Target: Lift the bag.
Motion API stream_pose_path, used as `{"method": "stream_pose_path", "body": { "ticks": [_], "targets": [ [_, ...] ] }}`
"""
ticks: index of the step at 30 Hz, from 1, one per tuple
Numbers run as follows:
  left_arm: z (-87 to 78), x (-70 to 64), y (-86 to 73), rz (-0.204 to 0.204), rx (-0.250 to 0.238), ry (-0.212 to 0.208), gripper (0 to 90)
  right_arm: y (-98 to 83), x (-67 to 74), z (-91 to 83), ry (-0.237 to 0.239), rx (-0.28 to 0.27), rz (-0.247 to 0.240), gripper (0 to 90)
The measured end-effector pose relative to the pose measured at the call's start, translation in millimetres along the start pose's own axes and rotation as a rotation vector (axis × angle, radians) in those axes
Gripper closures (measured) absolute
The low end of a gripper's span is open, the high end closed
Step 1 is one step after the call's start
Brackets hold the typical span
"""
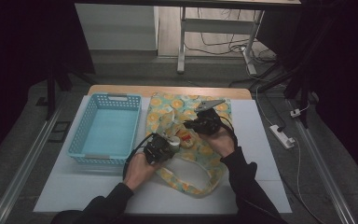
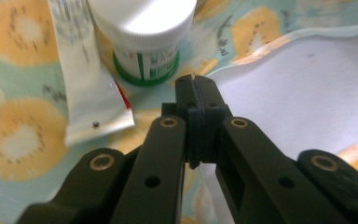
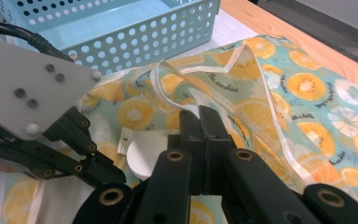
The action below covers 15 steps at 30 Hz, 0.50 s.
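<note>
Pinching the tote bag rim, the right gripper is risking slippage. The left gripper is closing, seemingly on fabric edge, crowding the white-capped jar.

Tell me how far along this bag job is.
Done: nothing sits in the blue basket yet. In hand: the right gripper is shut on the bag's open edge, holding it lifted; the left gripper is shut with nothing between its jaws, just short of the white-capped jar lying on the fruit-print bag beside a white tube. Left: probably jar and tube still need moving.
</note>
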<state>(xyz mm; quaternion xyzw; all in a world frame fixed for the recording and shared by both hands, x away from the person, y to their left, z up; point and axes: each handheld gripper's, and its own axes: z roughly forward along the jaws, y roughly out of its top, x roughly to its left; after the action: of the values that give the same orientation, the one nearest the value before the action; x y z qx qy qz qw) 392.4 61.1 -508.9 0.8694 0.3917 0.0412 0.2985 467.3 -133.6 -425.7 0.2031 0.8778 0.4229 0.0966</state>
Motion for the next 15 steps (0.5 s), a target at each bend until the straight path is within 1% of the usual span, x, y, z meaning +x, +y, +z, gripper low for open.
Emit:
{"method": "stream_pose_path", "body": {
  "ticks": [2,7,13,15],
  "targets": [
    [-4.7,-2.6,2.2,0.017,-0.013,-0.015,90.0,1.1,0.6,-1.5,0.002,-0.006,0.001,90.0],
    [-12.8,-7.9,6.5,0.023,-0.021,-0.035,90.0,4.1,1.6,-3.9,0.004,-0.009,0.003,90.0],
    [-23.8,-9.1,11.2,0.020,-0.053,-0.066,90.0,8.8,0.3,-9.8,0.013,-0.018,0.002,90.0],
    [-28.3,-8.4,13.2,0.018,-0.063,-0.085,90.0,10.1,-0.6,-11.7,0.019,-0.022,0.004,90.0]
  ]
}}
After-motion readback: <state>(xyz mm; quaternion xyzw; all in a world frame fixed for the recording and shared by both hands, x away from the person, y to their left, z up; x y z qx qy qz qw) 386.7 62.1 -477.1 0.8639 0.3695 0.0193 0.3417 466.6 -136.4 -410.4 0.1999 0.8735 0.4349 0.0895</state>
